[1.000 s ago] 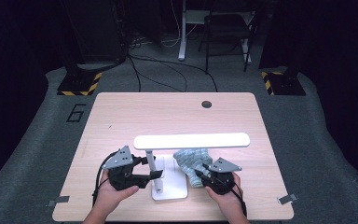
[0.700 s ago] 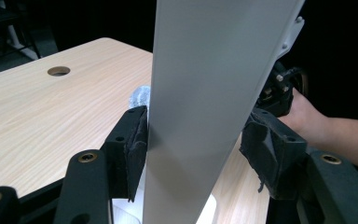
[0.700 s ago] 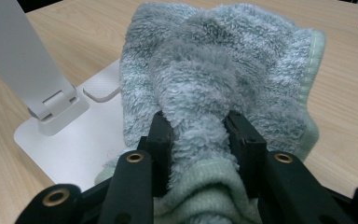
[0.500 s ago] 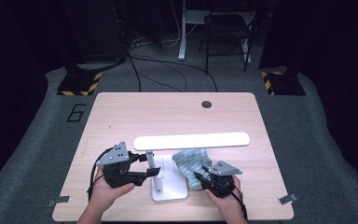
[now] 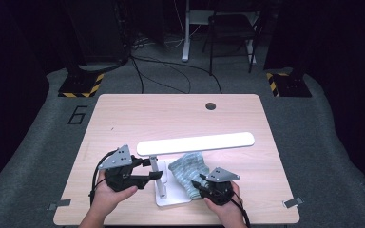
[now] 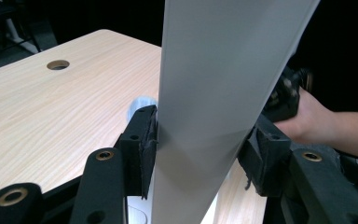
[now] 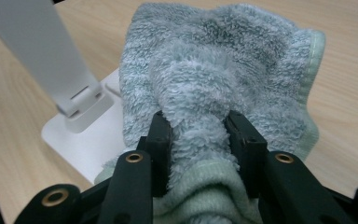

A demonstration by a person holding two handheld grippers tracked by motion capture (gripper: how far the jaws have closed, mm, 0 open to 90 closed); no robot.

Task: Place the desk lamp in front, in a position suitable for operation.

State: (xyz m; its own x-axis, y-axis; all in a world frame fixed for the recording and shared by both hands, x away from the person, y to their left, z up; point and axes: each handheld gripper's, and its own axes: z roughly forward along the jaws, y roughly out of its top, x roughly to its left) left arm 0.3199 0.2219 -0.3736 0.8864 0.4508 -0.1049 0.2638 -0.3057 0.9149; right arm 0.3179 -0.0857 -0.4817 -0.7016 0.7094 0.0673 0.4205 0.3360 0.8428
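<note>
Towel (image 7: 223,88) lies bunched over the lamp (image 5: 196,143) base on the counter (image 5: 171,114), clamped in my right gripper (image 7: 199,135); my left gripper (image 6: 200,140) grips the lamp's post.

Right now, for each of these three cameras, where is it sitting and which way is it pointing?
High view: fixed above the person's side, looking forward and down on the table; both hands, left tool and right tool enter from the bottom.
Left gripper view: rides the left tool, looking along its jaws, clamped on the lamp stem; the person's other hand shows behind.
Right gripper view: rides the right tool, jaws pinching the towel.
Shared: the white lamp stem appears in both gripper views.
</note>
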